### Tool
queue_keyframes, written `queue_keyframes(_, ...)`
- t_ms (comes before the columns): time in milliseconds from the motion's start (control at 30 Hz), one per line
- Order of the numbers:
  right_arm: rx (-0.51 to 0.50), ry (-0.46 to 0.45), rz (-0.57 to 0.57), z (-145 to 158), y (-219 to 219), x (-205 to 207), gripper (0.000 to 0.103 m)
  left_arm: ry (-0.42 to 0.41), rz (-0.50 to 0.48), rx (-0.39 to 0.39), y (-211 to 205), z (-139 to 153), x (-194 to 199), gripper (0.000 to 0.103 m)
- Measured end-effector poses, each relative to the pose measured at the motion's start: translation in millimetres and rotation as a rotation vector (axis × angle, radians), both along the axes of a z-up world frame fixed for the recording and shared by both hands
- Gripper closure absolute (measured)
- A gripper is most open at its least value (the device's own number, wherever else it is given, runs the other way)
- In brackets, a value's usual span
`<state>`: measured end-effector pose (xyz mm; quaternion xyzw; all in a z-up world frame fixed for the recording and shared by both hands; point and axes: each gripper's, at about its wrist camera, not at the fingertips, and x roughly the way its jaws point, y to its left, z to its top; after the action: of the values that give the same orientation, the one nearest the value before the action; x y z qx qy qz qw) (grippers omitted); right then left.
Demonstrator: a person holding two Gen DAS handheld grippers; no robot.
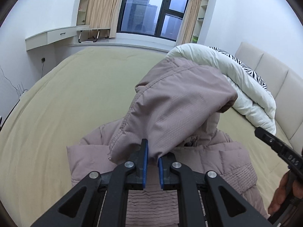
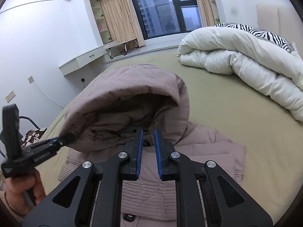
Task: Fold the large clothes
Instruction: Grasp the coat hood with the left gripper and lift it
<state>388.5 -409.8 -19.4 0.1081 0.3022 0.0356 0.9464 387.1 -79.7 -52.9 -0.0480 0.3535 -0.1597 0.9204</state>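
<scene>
A mauve padded hooded jacket (image 1: 217,162) lies on the bed (image 1: 66,98); it also shows in the right wrist view (image 2: 208,151). My left gripper (image 1: 152,151) is shut on the rim of the hood (image 1: 170,104) and holds the hood lifted above the jacket body. In the right wrist view the left gripper (image 2: 60,141) pinches the hood's edge (image 2: 123,94) at the left. My right gripper (image 2: 147,138) is open, its blue-padded fingers standing apart just over the collar below the hood opening, holding nothing. Its body shows at the right edge of the left wrist view (image 1: 274,147).
A rolled white duvet (image 2: 246,60) with a zebra-print pillow (image 2: 265,32) lies at the bed's head by the padded headboard (image 1: 274,71). A wall desk (image 1: 53,37), window (image 1: 151,9) and curtains stand beyond the bed. A chair (image 2: 28,128) stands at the left.
</scene>
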Motion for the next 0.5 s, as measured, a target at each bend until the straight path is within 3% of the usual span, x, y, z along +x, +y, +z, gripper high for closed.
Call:
queue_keyframes(67, -0.028, -0.029, -0.032, -2, -3, 4, 0.045, -0.020, 0.003, 0.001, -1, 7, 0, 0.093)
queue_keyframes(100, -0.027, -0.040, -0.047, -5, -2, 7, 0.003, -0.028, 0.003, -0.001, 0, 10, 3, 0.093)
queue_keyframes(167, 0.024, -0.087, -0.046, -14, -11, 24, 0.000, -0.044, 0.008, -0.003, 1, 12, 5, 0.095)
queue_keyframes(267, 0.009, -0.015, -0.048, -25, -15, 71, 0.000, -0.073, 0.008, 0.016, 2, 11, 7, 0.096)
queue_keyframes(400, -0.193, 0.137, -0.070, -43, 2, 145, 0.000, -0.064, 0.007, 0.049, 1, -4, 15, 0.097)
queue_keyframes(500, -0.247, 0.201, -0.062, -50, 6, 197, 0.002, -0.064, 0.021, 0.051, 4, -11, 25, 0.098)
